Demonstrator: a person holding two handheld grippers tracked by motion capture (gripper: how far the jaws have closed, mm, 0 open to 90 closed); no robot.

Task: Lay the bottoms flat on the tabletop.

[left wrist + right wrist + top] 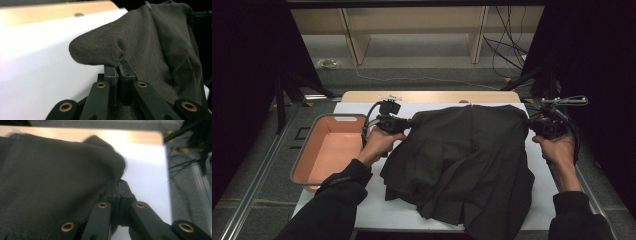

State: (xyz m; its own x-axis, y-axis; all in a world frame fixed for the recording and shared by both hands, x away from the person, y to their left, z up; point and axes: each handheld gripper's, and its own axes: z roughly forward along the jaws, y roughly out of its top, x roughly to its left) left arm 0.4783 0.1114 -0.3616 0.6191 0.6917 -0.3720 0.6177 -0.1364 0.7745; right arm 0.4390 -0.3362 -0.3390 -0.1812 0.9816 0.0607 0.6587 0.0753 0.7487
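Note:
A dark pleated skirt (464, 155) hangs stretched between my two grippers above the white table top (357, 107), its hem trailing toward the near edge. My left gripper (408, 123) is shut on the skirt's left waistband corner; in the left gripper view the cloth (150, 45) bulges over the closed jaws (120, 66). At the skirt's right waistband corner my right gripper (532, 124) is shut on the fabric (55, 182), the jaws (117, 185) pressed together with cloth pinched between them. Both hands hold the grippers level, facing each other.
An orange-lined grey tray (309, 150) sits empty at the table's left. A wooden strip (427, 96) runs along the far edge. Cables (507, 45) and shelf legs lie on the floor beyond. Dark stands flank both sides.

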